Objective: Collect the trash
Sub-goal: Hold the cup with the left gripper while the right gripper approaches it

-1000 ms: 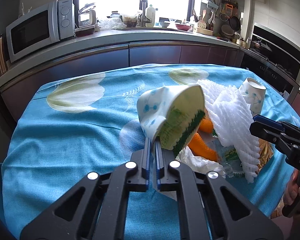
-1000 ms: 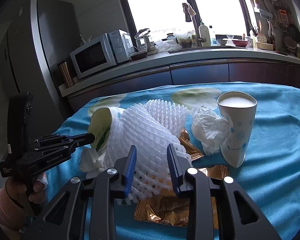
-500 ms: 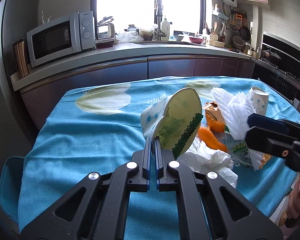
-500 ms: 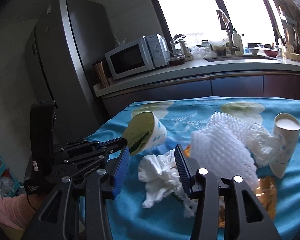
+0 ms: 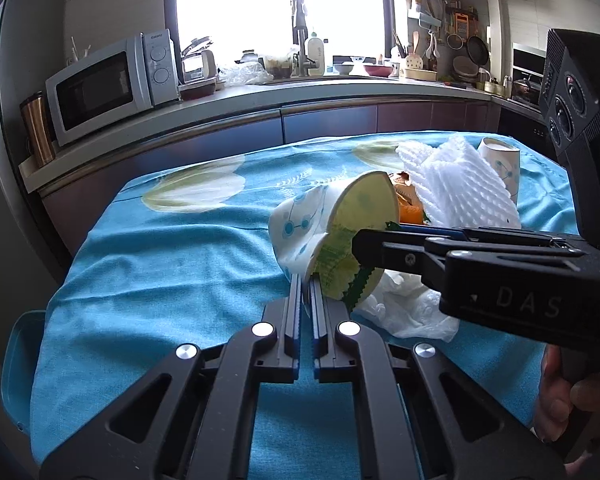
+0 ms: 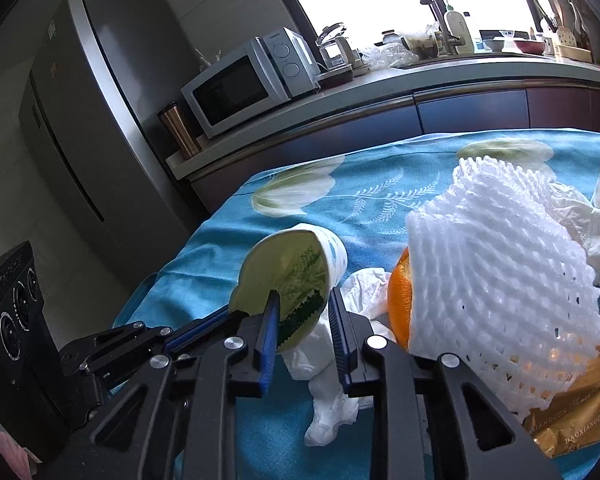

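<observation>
Now the squashed white paper cup with blue dots (image 5: pixel 300 228) hangs above the blue flowered tablecloth (image 5: pixel 160 264), its rim pinched in my left tongs (image 5: pixel 306 300). My right tongs (image 6: pixel 304 316) stand parted around the green wrapper (image 6: pixel 300 320) poking from its mouth. Crumpled white tissue (image 6: pixel 332 396), orange peel (image 6: pixel 400 304) and white foam netting (image 6: pixel 496 276) lie just beside.

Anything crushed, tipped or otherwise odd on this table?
Yes. The paper cup pinched by the left tool is squashed, its rim oval and held sideways. The second cup stands upright beside the foam net.
</observation>
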Motion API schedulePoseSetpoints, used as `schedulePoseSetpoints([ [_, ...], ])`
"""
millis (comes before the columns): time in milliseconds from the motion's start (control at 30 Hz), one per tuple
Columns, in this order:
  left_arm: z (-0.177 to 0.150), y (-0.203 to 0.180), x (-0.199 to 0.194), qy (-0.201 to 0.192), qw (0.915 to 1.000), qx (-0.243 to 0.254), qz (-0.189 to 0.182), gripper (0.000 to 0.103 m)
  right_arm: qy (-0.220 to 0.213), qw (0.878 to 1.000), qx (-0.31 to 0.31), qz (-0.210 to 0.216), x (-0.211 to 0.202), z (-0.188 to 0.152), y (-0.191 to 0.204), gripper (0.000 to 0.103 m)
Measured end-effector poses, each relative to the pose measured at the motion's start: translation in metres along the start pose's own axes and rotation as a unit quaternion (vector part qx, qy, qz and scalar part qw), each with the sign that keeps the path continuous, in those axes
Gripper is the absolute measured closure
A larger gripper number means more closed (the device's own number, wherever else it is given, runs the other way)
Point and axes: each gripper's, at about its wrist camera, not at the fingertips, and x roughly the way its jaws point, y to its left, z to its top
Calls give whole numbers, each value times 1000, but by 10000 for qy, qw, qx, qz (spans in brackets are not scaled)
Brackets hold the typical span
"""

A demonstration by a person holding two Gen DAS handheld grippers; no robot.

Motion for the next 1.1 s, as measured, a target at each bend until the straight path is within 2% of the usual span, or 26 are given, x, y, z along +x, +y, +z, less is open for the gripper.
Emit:
schedulePoseSetpoints([
  [133,-2,9,11,244,9993,-278,-66,99,61,9999,96,-76,-6,-5,-9,81],
  [200,-2,13,15,301,9988,-378,-86,99,14,9999,117,-113,-12,-8,-13,100],
  [300,-3,13,17,324,9984,-433,-175,99,30,9998,210,-24,-16,-11,-20,101],
  [367,-3,11,18,326,9985,-414,-175,99,-54,9997,214,103,-21,-11,-19,96],
  [400,-3,11,19,339,9984,-406,-180,99,-69,9996,199,184,-21,-10,-17,86],
  [467,-3,8,20,359,9984,-398,-179,99,-101,9998,112,162,-20,-9,-10,77],
  [600,-5,8,20,377,9984,-390,-175,99,7,9996,216,168,-8,-7,-7,75],
  [633,-5,8,21,385,9984,-387,-174,99,1,9996,223,144,-5,-6,-7,76],
  [700,-5,8,22,393,9984,-375,-161,99,10,9997,233,123,0,-6,-8,93],
  [733,-5,8,22,397,9983,-386,-166,99,32,9996,245,110,1,-7,-8,95],
  [1100,-5,14,26,477,9967,-605,-245,99,220,9983,392,376,-16,-17,-17,102],
])
